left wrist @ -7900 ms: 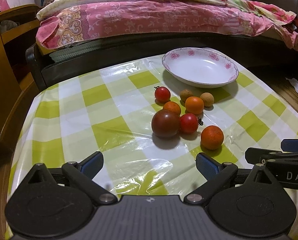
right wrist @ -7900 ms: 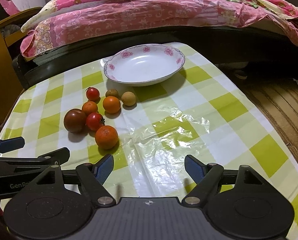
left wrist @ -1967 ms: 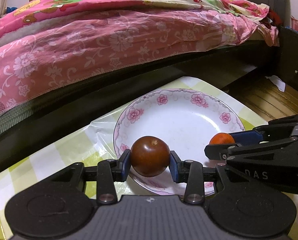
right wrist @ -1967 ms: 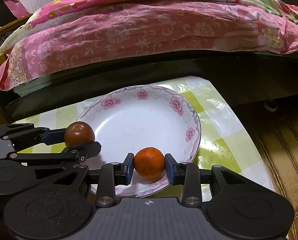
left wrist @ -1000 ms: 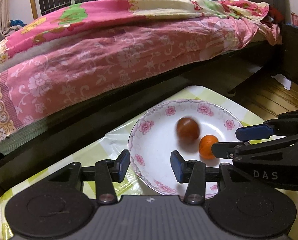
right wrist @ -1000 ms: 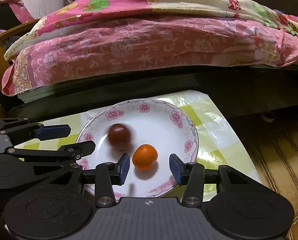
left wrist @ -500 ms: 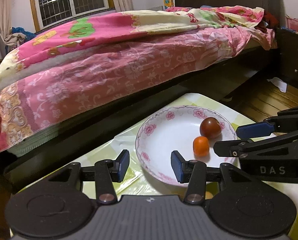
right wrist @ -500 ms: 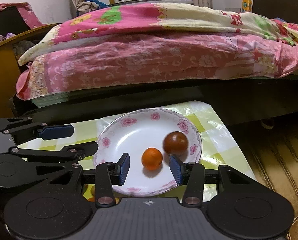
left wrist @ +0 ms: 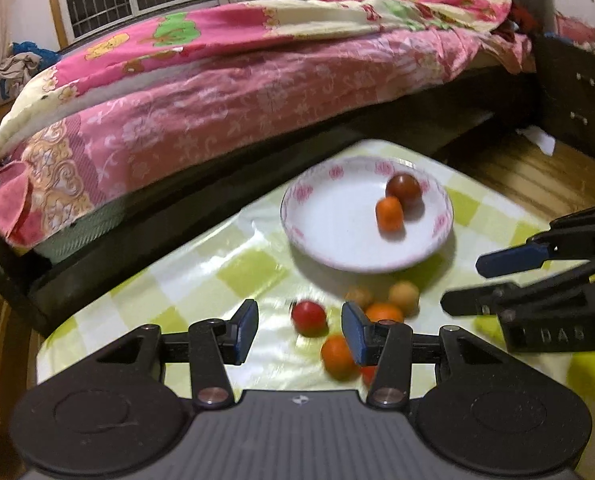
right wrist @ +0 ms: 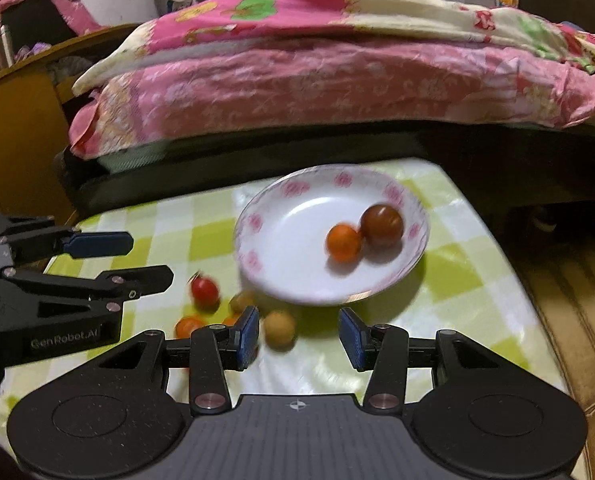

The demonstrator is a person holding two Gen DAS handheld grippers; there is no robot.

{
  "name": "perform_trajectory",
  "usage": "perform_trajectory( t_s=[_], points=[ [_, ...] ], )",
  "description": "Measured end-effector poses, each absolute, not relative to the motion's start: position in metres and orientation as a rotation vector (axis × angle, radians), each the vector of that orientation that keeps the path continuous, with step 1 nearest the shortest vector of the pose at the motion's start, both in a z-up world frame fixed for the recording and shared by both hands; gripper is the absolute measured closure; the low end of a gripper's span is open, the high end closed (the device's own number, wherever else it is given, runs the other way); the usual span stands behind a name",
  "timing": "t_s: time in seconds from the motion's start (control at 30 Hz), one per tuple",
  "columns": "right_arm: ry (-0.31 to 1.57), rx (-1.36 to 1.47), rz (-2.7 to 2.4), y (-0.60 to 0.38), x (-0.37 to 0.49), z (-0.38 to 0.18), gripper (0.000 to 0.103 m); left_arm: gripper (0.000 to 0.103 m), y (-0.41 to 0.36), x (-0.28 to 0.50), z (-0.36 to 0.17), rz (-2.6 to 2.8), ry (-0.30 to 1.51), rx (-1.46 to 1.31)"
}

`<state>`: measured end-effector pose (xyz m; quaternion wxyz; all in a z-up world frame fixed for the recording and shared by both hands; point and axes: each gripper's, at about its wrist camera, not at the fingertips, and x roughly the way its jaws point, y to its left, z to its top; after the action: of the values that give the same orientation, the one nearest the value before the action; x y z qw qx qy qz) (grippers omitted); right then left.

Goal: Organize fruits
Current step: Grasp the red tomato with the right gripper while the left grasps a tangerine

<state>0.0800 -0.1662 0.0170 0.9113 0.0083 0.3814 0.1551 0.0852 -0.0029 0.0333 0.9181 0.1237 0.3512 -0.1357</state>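
Note:
A white plate with pink flowers (left wrist: 329, 240) (right wrist: 281, 240) holds a dark brown tomato (left wrist: 404, 187) (right wrist: 381, 224) and an orange fruit (left wrist: 389, 214) (right wrist: 343, 242), which touch each other. Several small fruits lie on the cloth in front of the plate: a red cherry tomato (left wrist: 308, 317) (right wrist: 204, 289), orange ones (left wrist: 337, 357) (right wrist: 187, 326) and tan ones (left wrist: 404, 296) (right wrist: 279, 328). My left gripper (left wrist: 299, 332) is open and empty above the loose fruits. My right gripper (right wrist: 299, 338) is open and empty, just right of the tan fruit.
The table has a green and white checked plastic cloth (left wrist: 237, 272) (right wrist: 457, 300). A bed with a pink quilt (left wrist: 237, 92) (right wrist: 317, 80) runs along the far side. A wooden cabinet (right wrist: 13, 140) stands at the left. Wooden floor (right wrist: 577, 320) lies to the right.
Both grippers have let go of their fruit in the plate and drawn back and up. The brown tomato rolled to the plate's right side against the orange. The loose fruits have come into view.

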Motion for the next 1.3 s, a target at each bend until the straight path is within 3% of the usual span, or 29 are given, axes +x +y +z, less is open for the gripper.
perform_trajectory(
  t_s=[0.63, 0.7, 0.8, 1.3],
  points=[
    [0.865, -0.071, 0.409, -0.104, 0.082, -0.018, 0.062, 0.049, 0.030, 0.074, 0.017, -0.322, 0.793, 0.182],
    [0.872, -0.075, 0.412, -0.101, 0.083, -0.020, 0.073, 0.049, 0.032, 0.075, 0.015, -0.326, 0.798, 0.175],
    [0.869, -0.079, 0.412, -0.102, 0.082, -0.019, 0.075, 0.049, 0.031, 0.077, 0.012, -0.344, 0.810, 0.171],
    [0.944, -0.078, 0.366, -0.147, 0.063, -0.010, 0.076, 0.050, -0.008, 0.107, -0.024, -0.422, 0.807, 0.241]
  ],
)
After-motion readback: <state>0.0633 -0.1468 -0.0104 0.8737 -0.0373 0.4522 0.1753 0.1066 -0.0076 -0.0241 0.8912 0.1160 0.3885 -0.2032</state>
